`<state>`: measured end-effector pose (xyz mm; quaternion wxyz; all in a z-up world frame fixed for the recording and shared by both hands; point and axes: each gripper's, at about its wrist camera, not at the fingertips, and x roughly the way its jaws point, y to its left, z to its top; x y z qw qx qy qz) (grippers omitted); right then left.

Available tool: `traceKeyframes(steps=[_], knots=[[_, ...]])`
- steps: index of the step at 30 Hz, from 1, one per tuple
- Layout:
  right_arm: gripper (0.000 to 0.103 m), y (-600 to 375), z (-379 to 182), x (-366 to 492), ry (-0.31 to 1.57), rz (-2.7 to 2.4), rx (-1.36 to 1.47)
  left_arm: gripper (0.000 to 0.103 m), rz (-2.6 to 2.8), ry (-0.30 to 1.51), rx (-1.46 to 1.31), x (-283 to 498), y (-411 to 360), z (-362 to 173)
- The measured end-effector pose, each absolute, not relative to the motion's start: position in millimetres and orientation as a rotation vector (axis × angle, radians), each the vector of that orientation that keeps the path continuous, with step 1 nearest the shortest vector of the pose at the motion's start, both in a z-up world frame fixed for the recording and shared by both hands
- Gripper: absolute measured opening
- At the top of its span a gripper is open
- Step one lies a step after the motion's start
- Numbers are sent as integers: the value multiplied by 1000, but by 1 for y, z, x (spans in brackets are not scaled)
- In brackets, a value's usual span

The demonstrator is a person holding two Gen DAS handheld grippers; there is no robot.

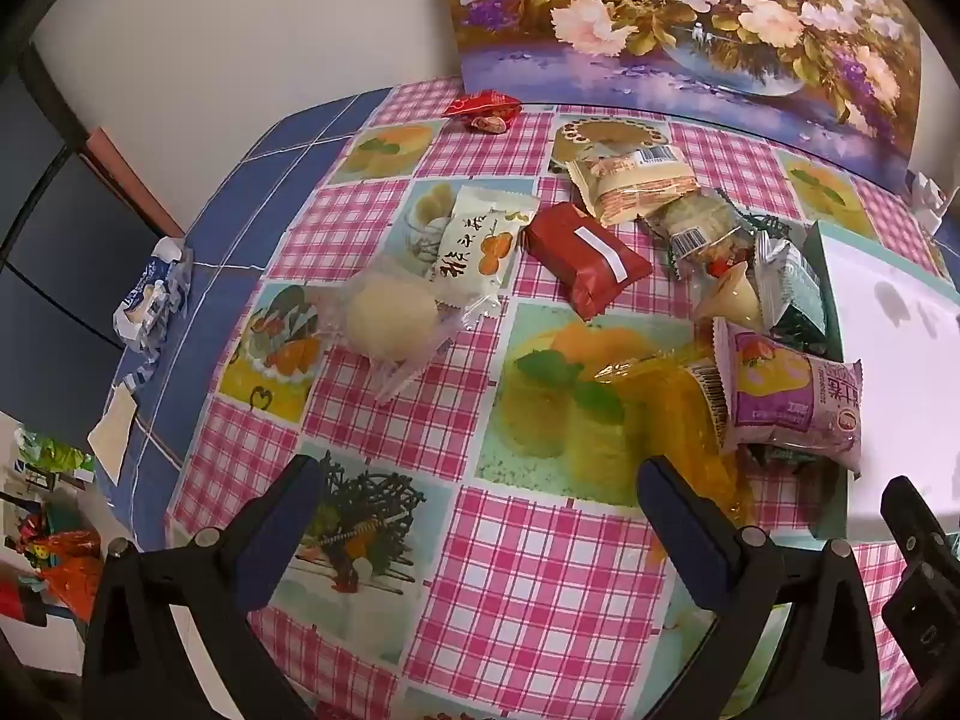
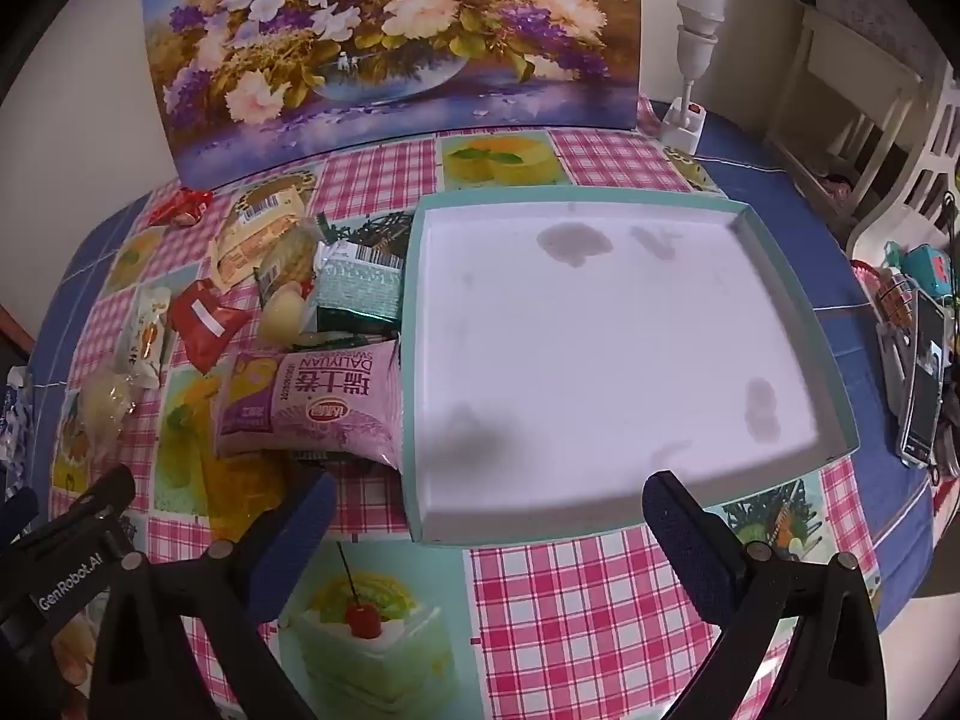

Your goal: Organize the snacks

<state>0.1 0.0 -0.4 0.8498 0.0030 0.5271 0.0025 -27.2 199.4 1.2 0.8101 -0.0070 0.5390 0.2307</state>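
Barely begun: tray [image 2: 780, 276] at frame right holds nothing, snacks [image 2: 312, 408] heaped at left, left gripper [image 1: 480, 480] and right gripper [image 2: 489, 495] spread wide, gripping nothing.

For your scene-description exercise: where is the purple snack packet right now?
The purple snack packet lies on the tablecloth against the left wall of the teal tray. It overlaps an orange wrapper and sits in front of a green packet.

Looks like a home. A tabletop [image 2: 540, 600] under a pink checked cloth with cake pictures, a flower painting [image 2: 390, 42] leaning on the wall, a small white lamp [image 2: 690, 48], a white chair [image 2: 858, 96] nearby.
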Motion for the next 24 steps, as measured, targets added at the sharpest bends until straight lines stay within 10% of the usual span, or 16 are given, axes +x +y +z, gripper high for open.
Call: traceKeyframes(steps=[24], knots=[[103,-2,-3,1,1119,2,10,103,472,1144,-17,-27,195,5]])
